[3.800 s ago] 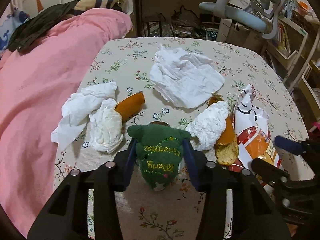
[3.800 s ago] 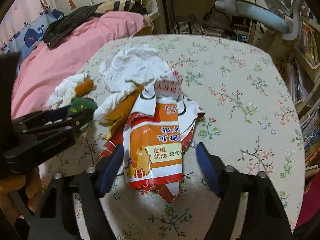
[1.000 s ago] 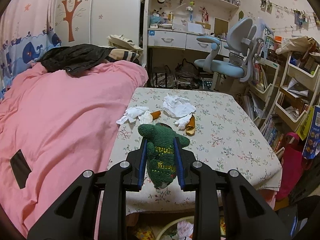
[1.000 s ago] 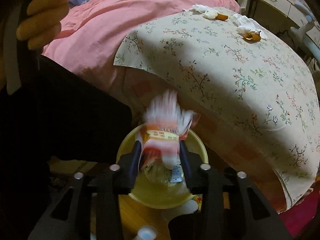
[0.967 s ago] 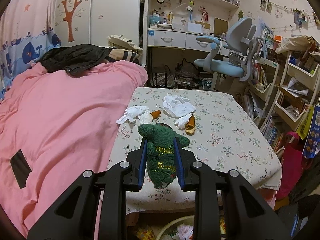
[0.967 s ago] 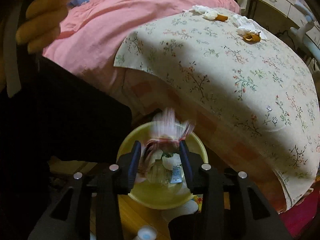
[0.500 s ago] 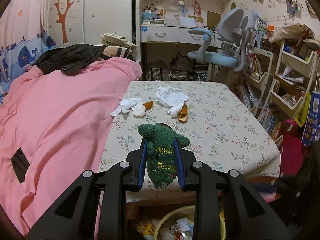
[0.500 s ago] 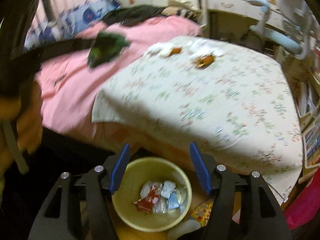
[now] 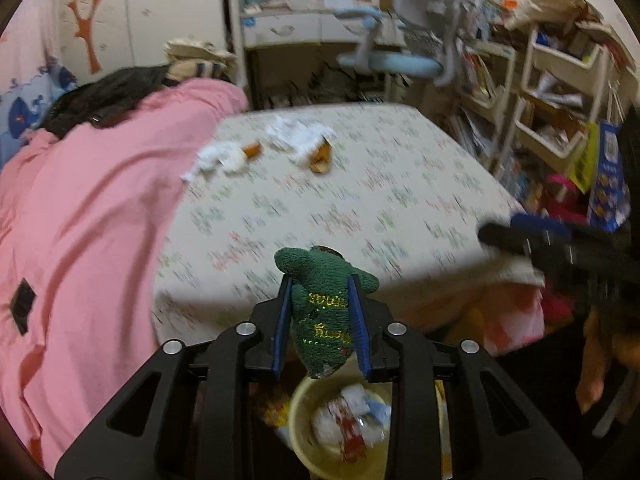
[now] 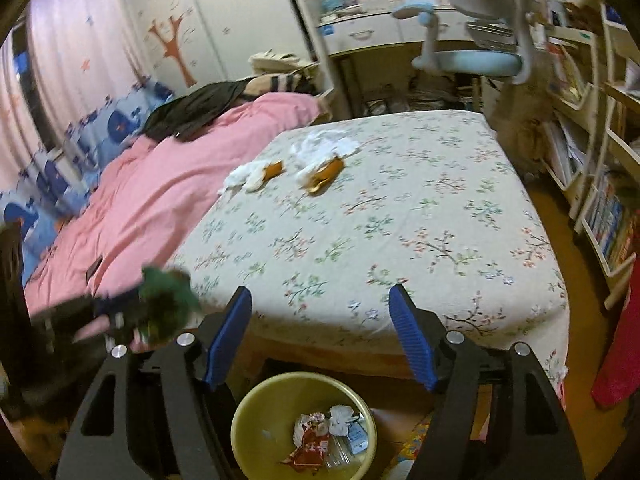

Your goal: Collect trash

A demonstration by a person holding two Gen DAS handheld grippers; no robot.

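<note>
My left gripper (image 9: 319,285) is shut on a green knitted sock (image 9: 320,320) with gold lettering, which hangs just above the yellow bin (image 9: 298,412) on the floor. In the right wrist view the sock (image 10: 168,300) is a green blur at lower left. My right gripper (image 10: 320,300) has its jaws opening, with nothing between them, above the bin (image 10: 244,412). An orange snack wrapper (image 10: 310,446) lies in the bin with other scraps. White tissues (image 10: 324,144) and orange peels (image 10: 326,172) lie at the far left of the floral table (image 10: 400,220).
A pink duvet (image 10: 160,184) borders the table on the left. A blue desk chair (image 10: 472,56) stands behind the table. Cluttered shelves (image 10: 600,160) line the right side. The bin sits on the wooden floor below the table's near edge.
The snack wrapper left my right gripper and dropped into the bin; that gripper opened and tipped up toward the table. My left gripper came down over the bin with the sock.
</note>
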